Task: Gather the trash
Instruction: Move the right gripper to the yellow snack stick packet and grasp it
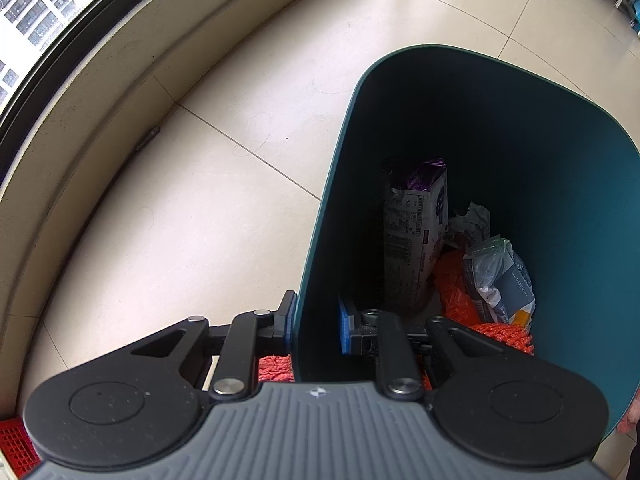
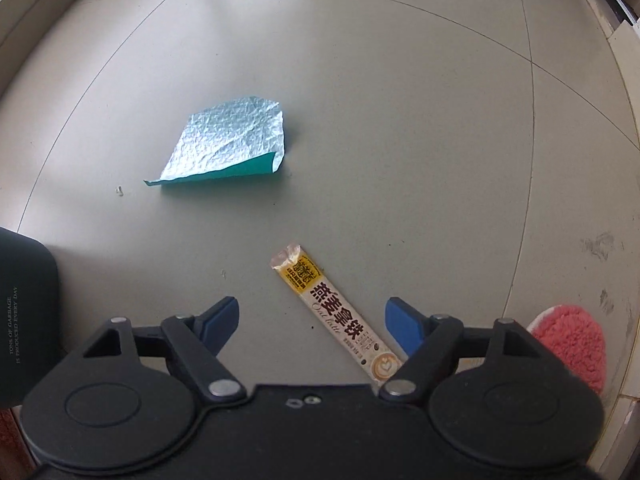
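Two tongs show, one in each wrist view. The left tongs [image 1: 316, 326] straddle the near wall of a dark teal bin [image 1: 540, 152]: one blue pad [image 1: 289, 316] sits outside the wall and the other blue pad [image 1: 345, 330] inside it, both close against the plastic, so these tongs are clenched on the bin's wall. The bin stands on the pale tiled floor [image 1: 224, 208], with a window [image 1: 36, 4] and its sill curving off toward 10 o'clock. Inside the bin, a white and purple snack bag [image 1: 416, 232] leans upright at the middle. Crumpled white paper [image 1: 472, 220] lies just at 3 o'clock of it, a grey and white paper packet [image 1: 500, 276] sits toward 4 o'clock, and orange netting [image 1: 456, 288] fills the bottom between them.

The right tongs [image 2: 312, 320] hang released above the grey floor [image 2: 400, 120], the blue fingertips [image 2: 224, 314] spread wide apart. A long coffee stick sachet [image 2: 336, 312] lies flat on the floor between them, slanting from 11 o'clock down to 5 o'clock, its lower end running under the right finger; whether they touch I cannot tell. A crinkled sheet of silver foil with a teal underside [image 2: 228, 142] lies well apart at 11 o'clock of the sachet. The bin's dark side [image 2: 24, 312] shows at 9 o'clock, and a pink fluffy slipper [image 2: 572, 340] at 3 o'clock.
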